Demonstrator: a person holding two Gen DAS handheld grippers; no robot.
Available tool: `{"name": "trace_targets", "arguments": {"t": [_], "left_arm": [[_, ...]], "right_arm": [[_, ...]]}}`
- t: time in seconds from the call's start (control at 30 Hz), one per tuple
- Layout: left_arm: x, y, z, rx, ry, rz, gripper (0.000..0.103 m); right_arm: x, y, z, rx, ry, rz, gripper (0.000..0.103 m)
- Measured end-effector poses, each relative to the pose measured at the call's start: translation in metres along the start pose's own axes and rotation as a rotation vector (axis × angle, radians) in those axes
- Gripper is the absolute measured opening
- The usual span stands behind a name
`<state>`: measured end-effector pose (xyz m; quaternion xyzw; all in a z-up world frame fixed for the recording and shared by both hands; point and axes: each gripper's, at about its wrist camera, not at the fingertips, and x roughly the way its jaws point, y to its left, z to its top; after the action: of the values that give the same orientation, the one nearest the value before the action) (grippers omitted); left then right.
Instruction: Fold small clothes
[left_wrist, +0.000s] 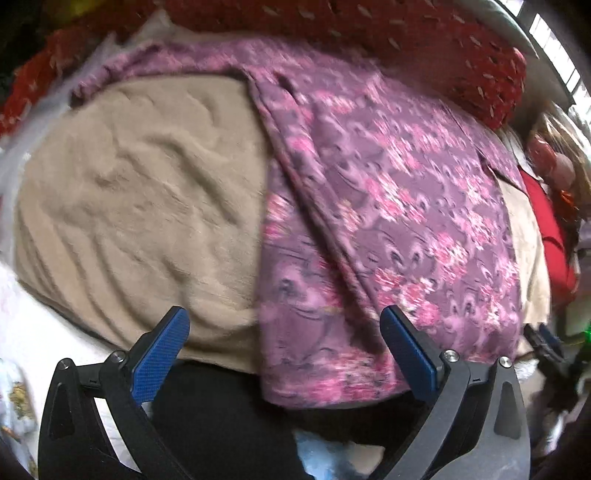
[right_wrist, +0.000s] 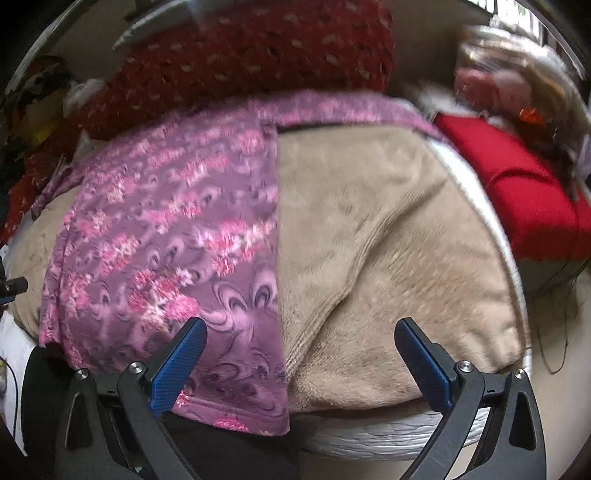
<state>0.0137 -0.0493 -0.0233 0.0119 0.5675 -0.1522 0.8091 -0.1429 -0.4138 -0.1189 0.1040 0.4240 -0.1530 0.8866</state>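
Hovering wide-jawed, left gripper (left_wrist: 284, 325) and right gripper (right_wrist: 300, 336) are facing the floral cloth (left_wrist: 388, 192); looking thin, limp; pinching lower-frame hem corners seems best.

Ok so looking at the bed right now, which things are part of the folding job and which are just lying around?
Part of the job:
purple floral garment
left gripper, open
right gripper, open
beige blanket, the folding surface

Lying about:
red patterned cloth
red cushion

Beige blanket (right_wrist: 388, 229) (wrinkled), dotted red cushion (right_wrist: 251, 55) behind, red pillow (right_wrist: 517, 184).
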Motion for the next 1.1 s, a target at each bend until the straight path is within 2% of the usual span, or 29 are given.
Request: {"name": "trace_targets", "arguments": {"t": [0.07, 0.17, 0.2, 0.23, 0.27, 0.3, 0.33, 0.37, 0.4, 0.47, 0.53, 0.57, 0.67, 0.73, 0.83, 0.97, 1.0, 1.07, 1.1], "left_arm": [[0.012, -0.016, -0.004, 0.029, 0.052, -0.034, 0.103], [0.030, -0.034, -0.010, 0.059, 0.129, -0.051, 0.102], [0.037, -0.038, -0.013, 0.059, 0.160, -0.046, 0.085], [0.044, -0.039, -0.015, 0.060, 0.191, -0.028, 0.054], [0.051, -0.039, -0.017, 0.072, 0.221, 0.013, 0.042], [0.050, -0.036, -0.016, 0.075, 0.223, 0.023, 0.029], [0.045, -0.029, -0.014, 0.057, 0.224, -0.003, 0.016], [0.038, -0.020, -0.012, 0.032, 0.229, -0.036, 0.009], [0.029, -0.009, -0.010, 0.000, 0.235, -0.083, 0.008], [0.007, 0.012, -0.008, -0.057, 0.213, -0.120, 0.006], [-0.019, 0.038, -0.009, -0.093, 0.159, -0.122, 0.006], [-0.026, 0.053, -0.012, -0.118, 0.149, -0.118, 0.006], [-0.019, 0.080, -0.023, -0.180, 0.188, -0.154, 0.007], [-0.004, 0.091, -0.035, -0.223, 0.237, -0.130, 0.006], [0.002, 0.096, -0.050, -0.210, 0.248, -0.108, 0.007], [-0.023, 0.104, -0.046, -0.196, 0.178, -0.137, 0.008], [-0.028, 0.104, -0.041, -0.188, 0.160, -0.141, 0.008], [-0.036, 0.100, -0.023, -0.173, 0.116, -0.159, 0.008], [-0.041, 0.096, -0.014, -0.167, 0.088, -0.165, 0.014]], "right_arm": [[0.011, 0.004, -0.003, -0.006, 0.043, 0.032, 0.101], [0.024, 0.012, -0.010, -0.023, 0.098, 0.080, 0.089], [0.026, 0.015, -0.012, -0.034, 0.109, 0.078, 0.084], [0.025, 0.018, -0.014, -0.054, 0.096, 0.064, 0.082], [0.021, 0.020, -0.014, -0.074, 0.079, 0.073, 0.069], [0.018, 0.020, -0.014, -0.081, 0.072, 0.088, 0.040], [0.015, 0.020, -0.013, -0.088, 0.070, 0.095, 0.017], [0.010, 0.018, -0.012, -0.089, 0.066, 0.118, 0.007], [0.005, 0.013, -0.010, -0.067, 0.065, 0.175, 0.004], [-0.018, 0.000, -0.005, 0.003, 0.022, 0.280, 0.004], [-0.049, -0.013, 0.000, 0.048, -0.062, 0.341, 0.004], [-0.055, -0.018, 0.000, 0.060, -0.080, 0.345, 0.004], [-0.057, -0.029, -0.003, 0.087, -0.073, 0.332, 0.004], [-0.039, -0.029, -0.012, 0.093, -0.015, 0.310, 0.004], [-0.012, -0.024, -0.022, 0.084, 0.067, 0.256, 0.004], [-0.006, -0.029, -0.021, 0.125, 0.122, 0.247, 0.006], [-0.009, -0.029, -0.017, 0.130, 0.114, 0.227, 0.010], [-0.022, -0.028, -0.003, 0.117, 0.063, 0.184, 0.012], [-0.026, -0.027, 0.004, 0.114, 0.039, 0.188, 0.013]]}}
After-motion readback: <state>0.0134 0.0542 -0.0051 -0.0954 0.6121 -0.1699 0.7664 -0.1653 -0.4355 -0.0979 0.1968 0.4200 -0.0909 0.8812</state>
